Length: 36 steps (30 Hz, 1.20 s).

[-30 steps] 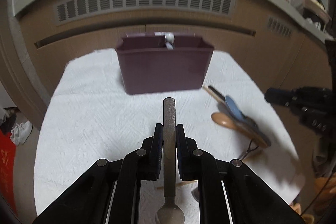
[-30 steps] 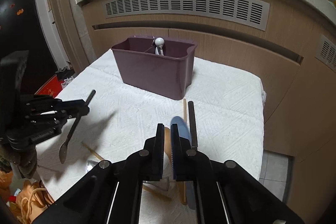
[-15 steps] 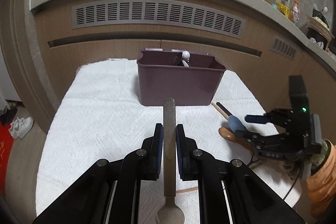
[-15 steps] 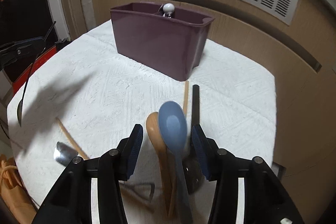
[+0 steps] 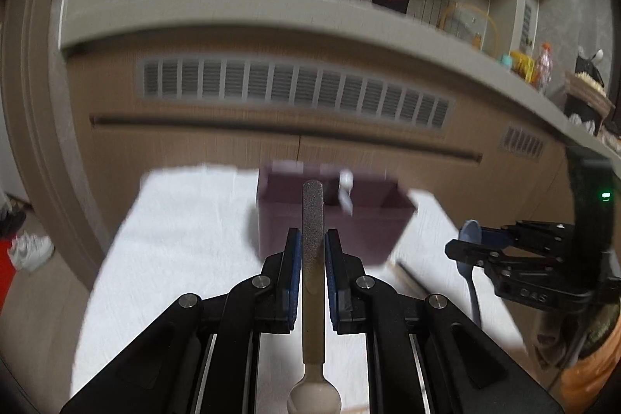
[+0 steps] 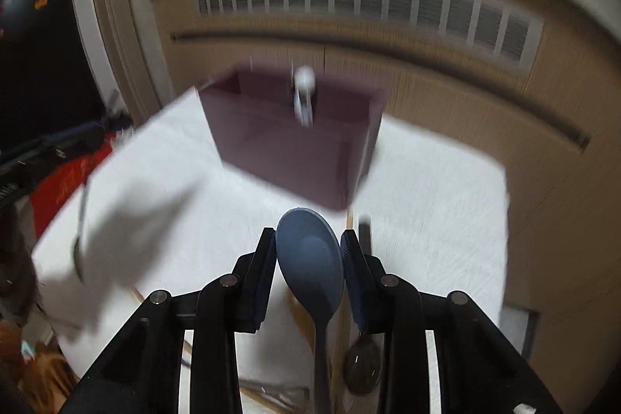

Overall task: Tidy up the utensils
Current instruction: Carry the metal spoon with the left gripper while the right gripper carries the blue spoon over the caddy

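My left gripper is shut on a metal spoon, handle pointing forward toward the purple utensil caddy on the white cloth. My right gripper is shut on the bowl of a blue spoon, lifted above the cloth; it also shows in the left wrist view. The caddy stands ahead of it and holds a white-topped utensil. Both views are blurred.
A dark spoon and wooden utensils lie on the white cloth under my right gripper. A wooden cabinet with vent slats stands behind the table. The left gripper shows at the left in the right wrist view.
My right gripper has closed on the blue spoon and lifted it off the cloth. Both grippers have risen and tilted up, still facing the caddy.
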{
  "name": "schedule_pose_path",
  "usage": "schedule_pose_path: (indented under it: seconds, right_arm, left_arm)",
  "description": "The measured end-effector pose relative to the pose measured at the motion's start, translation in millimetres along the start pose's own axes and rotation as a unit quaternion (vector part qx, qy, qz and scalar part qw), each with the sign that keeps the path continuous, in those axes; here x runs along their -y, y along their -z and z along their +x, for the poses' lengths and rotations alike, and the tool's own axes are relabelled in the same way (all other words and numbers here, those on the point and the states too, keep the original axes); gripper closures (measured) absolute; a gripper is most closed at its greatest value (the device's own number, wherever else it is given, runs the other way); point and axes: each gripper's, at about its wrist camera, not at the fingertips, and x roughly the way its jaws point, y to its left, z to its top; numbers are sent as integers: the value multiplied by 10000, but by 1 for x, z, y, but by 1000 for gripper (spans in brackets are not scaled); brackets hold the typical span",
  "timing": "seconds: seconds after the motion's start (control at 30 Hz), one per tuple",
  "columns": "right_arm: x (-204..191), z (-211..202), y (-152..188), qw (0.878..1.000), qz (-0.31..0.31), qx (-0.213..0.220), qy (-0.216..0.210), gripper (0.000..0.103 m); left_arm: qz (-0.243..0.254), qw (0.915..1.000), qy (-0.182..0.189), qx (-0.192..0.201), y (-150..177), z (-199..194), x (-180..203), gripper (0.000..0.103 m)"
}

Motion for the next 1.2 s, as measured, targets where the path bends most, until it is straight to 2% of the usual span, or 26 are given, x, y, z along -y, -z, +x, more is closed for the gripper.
schedule_pose_path:
  seconds: [0.03, 0.13, 0.2, 0.33, 0.4, 0.53, 0.67, 0.77, 0.93, 1.07, 1.2]
  right_arm:
    - [-3, -17, -18, 9995, 5, 310, -37, 74]
    - [-5, -45, -58, 9960, 39, 880, -168, 75]
    - [-7, -63, -89, 9903, 45, 1383, -125, 75]
    - [1, -83, -132, 9764, 219, 2142, -170, 79]
    - [2, -82, -147, 9726, 181, 2316, -131, 91]
    - [7, -55, -157, 9773, 153, 2110, -132, 97]
    - [25, -28, -152, 9858, 211, 1647, -264, 100]
    - [33, -12, -145, 9909, 215, 1283, -341, 100]
    - [37, 21, -120, 9968, 216, 631, -430, 100]
    - [18, 37, -98, 9966, 51, 296, -771, 100]
    - [-27, 45, -74, 9927, -433, -9, -1129, 97]
  left_arm:
    - [36, 9998, 7, 172, -13, -2, 3, 91]
    - [179, 9965, -3, 812, -58, -9, 13, 91]
    - [323, 9909, -48, 1308, -85, -12, 21, 91]
    - [353, 9799, -35, 1963, -116, -4, 18, 91]
    - [352, 9776, -85, 2074, -124, 12, 13, 91]
    - [283, 9804, -17, 1952, -132, 53, -1, 91]
    - [211, 9826, 53, 1844, -138, 80, -10, 91]
    - [131, 9862, 14, 1649, -130, 90, -18, 91]
    - [81, 9917, -276, 1250, -104, 91, -41, 91]
    - [-45, 9947, -518, 891, -73, 81, -68, 91]
    - [-293, 9963, -563, 573, -42, 68, -88, 91]
